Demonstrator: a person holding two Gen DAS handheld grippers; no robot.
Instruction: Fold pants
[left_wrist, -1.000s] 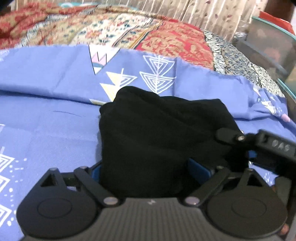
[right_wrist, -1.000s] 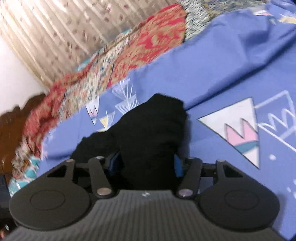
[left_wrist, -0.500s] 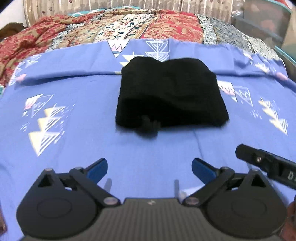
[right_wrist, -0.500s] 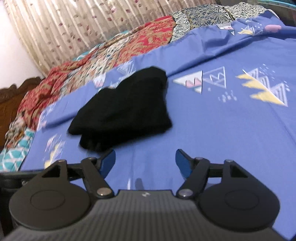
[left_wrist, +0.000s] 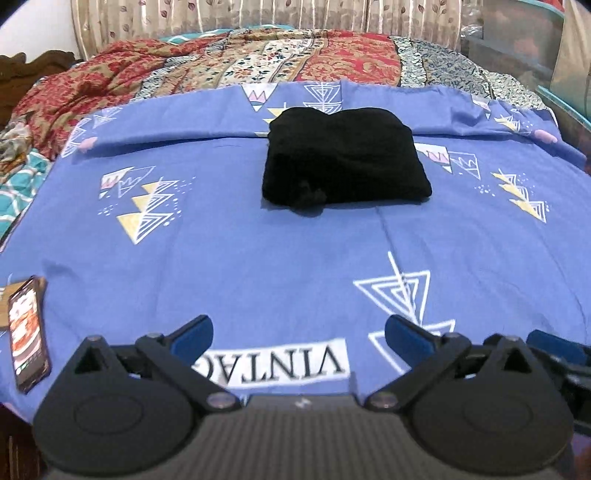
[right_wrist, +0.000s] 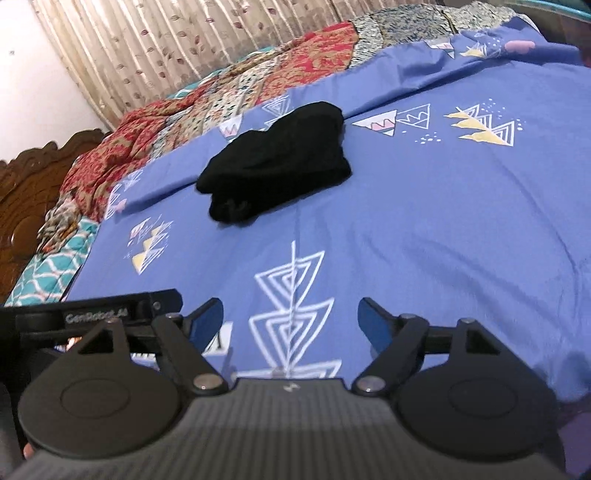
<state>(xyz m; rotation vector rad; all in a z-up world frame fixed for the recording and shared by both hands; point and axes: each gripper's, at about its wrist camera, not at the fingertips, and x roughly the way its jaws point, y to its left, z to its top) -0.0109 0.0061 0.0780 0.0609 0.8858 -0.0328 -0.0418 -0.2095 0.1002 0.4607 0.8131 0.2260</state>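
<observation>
The black pants lie folded into a compact rectangle on the blue patterned bedsheet, towards the far side. They also show in the right wrist view. My left gripper is open and empty, well back from the pants near the bed's front edge. My right gripper is open and empty, also far back from the pants. Part of the left gripper's body shows at the left of the right wrist view.
A phone lies at the bed's front left edge. A red patterned quilt is bunched at the far side below curtains. A carved wooden headboard stands on the left. Plastic bins are at the far right.
Both grippers let go of the folded pants, opened, and pulled back towards the front of the bed. The pants stay folded on the sheet.
</observation>
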